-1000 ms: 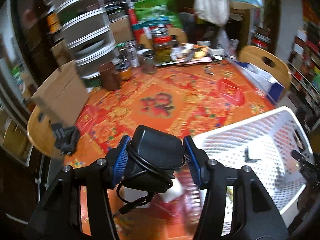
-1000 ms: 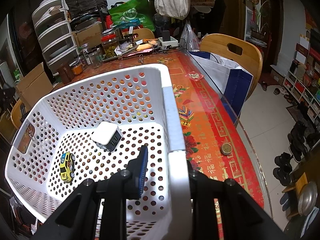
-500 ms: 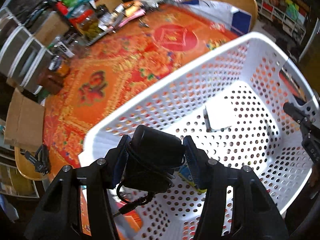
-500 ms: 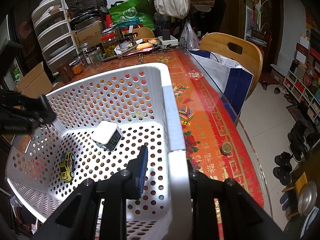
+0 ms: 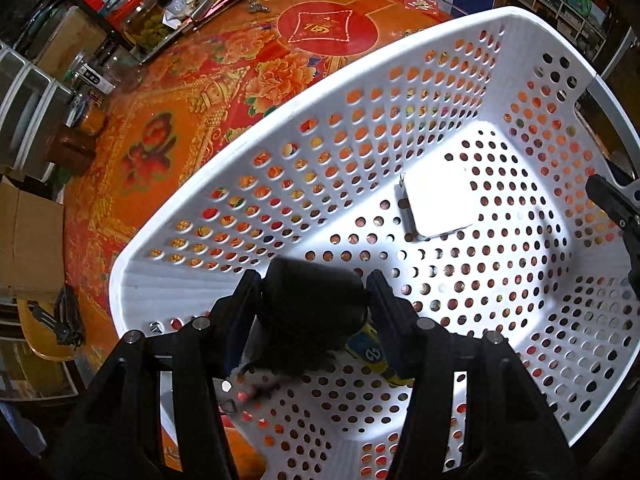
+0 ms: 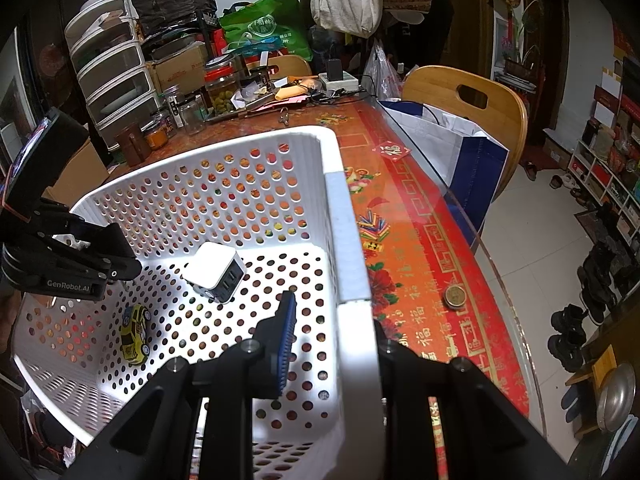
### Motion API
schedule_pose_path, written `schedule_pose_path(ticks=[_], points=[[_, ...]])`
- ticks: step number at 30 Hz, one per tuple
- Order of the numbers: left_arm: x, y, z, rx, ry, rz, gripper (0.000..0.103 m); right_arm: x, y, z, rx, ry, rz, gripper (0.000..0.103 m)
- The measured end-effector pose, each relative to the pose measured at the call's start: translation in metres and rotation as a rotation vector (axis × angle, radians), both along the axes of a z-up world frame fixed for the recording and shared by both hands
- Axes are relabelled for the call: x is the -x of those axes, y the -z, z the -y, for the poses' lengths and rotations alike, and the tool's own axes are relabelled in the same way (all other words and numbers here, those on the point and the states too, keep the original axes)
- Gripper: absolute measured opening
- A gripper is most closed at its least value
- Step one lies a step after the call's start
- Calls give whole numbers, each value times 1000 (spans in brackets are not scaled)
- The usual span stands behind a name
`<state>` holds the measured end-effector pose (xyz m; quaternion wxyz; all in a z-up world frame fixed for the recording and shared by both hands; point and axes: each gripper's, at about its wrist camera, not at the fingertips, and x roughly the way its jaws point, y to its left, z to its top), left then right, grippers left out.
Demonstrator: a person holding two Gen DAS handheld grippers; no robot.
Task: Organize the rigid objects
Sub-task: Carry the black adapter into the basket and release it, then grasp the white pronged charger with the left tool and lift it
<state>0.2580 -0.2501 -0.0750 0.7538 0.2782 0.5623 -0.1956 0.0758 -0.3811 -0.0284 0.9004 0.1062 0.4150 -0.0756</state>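
The left gripper (image 5: 314, 300) has swung in off the table and now hangs inside the white basket (image 5: 248, 152), where a second ago it was out over the red cloth; its blue-padded jaws stay clamped on the black power adapter (image 5: 312, 308), a smooth rounded block, though the cord that was looped round it is now lost in blur below. Under that adapter peeks the yellow toy car (image 5: 370, 354), glossy and small, lying on the basket floor just beside the right-hand finger. Further right sits the white charger (image 5: 440, 202), a boxy cube with rounded corners, unmoved on the perforated plastic floor, well apart from the car. The basket is hard plastic, punched all over with round holes, the floral oilcloth (image 5: 168, 120) showing orange through them. Over on the right, the right gripper (image 6: 332, 344) keeps its jaws clamped on the basket's side wall, one ribbed blue pad (image 6: 285, 340) inside, the other finger outside and hidden by the rim. A round brass-coloured tin (image 6: 455, 295) rests on the cloth beyond.
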Motion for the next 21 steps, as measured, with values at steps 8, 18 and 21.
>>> schedule_pose_path(ticks=[8, 18, 21], points=[[9, -51, -27, 152, 6, 127, 84, -2, 1, 0, -5, 2, -6, 22], [11, -111, -227, 358, -353, 369, 103, -3, 2, 0, 0, 0, -14, 22], [-24, -60, -270, 341, -466, 257, 103, -3, 2, 0, -1, -2, -14, 22]])
